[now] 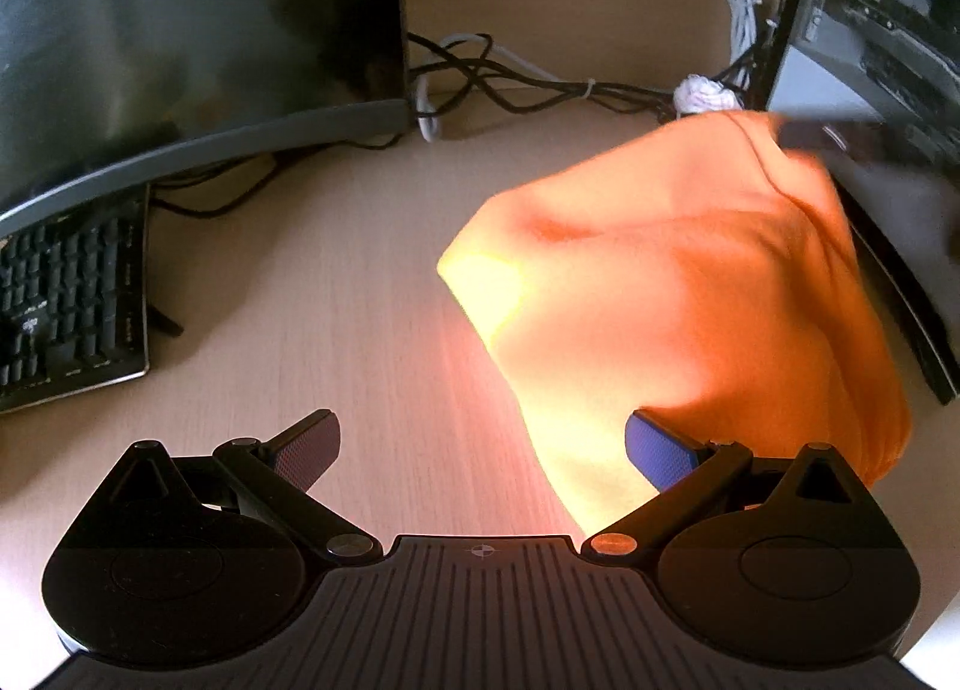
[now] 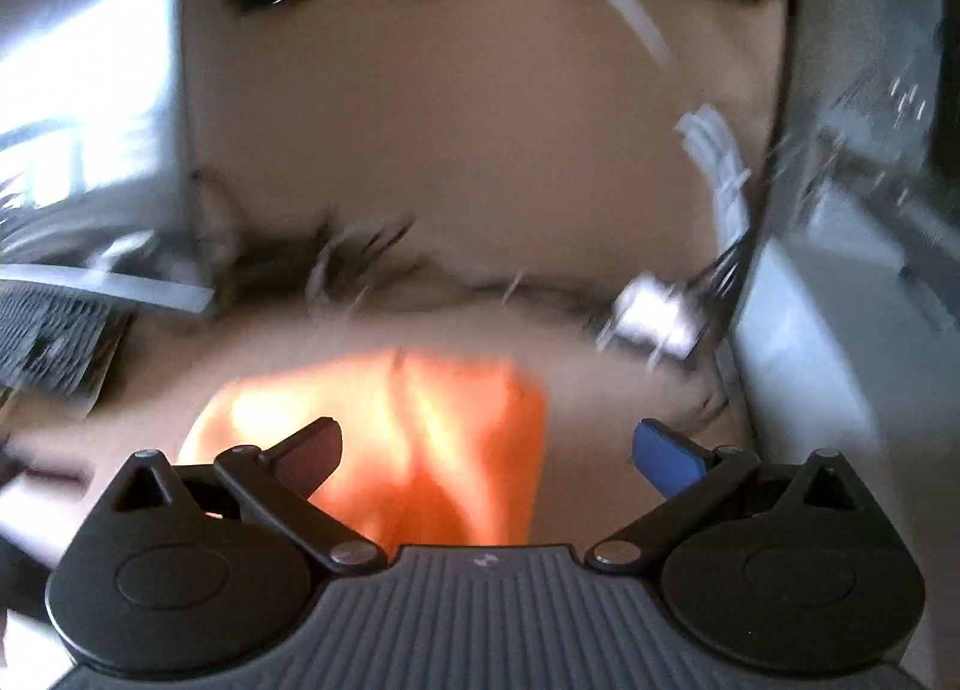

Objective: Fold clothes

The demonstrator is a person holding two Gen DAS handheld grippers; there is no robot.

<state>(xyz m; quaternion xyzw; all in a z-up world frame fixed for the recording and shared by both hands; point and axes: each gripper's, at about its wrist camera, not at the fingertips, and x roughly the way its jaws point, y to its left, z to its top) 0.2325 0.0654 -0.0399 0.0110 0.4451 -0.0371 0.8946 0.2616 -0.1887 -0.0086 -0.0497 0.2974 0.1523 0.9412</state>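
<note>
Both tools stand spread, with nothing between their fingers; in the left wrist view the left gripper (image 1: 483, 444) fills the lower edge of the frame, its jaws wide apart over bare wooden desk (image 1: 336, 282); at the far left of that frame a black keyboard (image 1: 72, 300) lies on the desk, partly under the curved grey foot of a dark monitor (image 1: 180, 30) that takes up the upper left; behind it, at upper centre, a tangle of dark and white cables (image 1: 480, 78) runs along the back wall; right of centre the orange garment (image 1: 690, 300) lies bunched on the desk, its brightly lit near edge reaching down to the gripper's blue right finger pad (image 1: 657, 447), though whether cloth and pad touch cannot be told; a small white knotted bundle (image 1: 702, 93) sits just past the garment's far end, and a dark computer case (image 1: 870, 30) stands at the upper right; the right wrist view is heavily blurred; the right gripper (image 2: 489, 450) also has its jaws wide apart, and the orange garment (image 2: 420, 438) shows in the lower centre, between and beyond the fingers, nearer the dark left finger than the blue right one; the keyboard (image 2: 54, 342) smears across the left edge.
</note>
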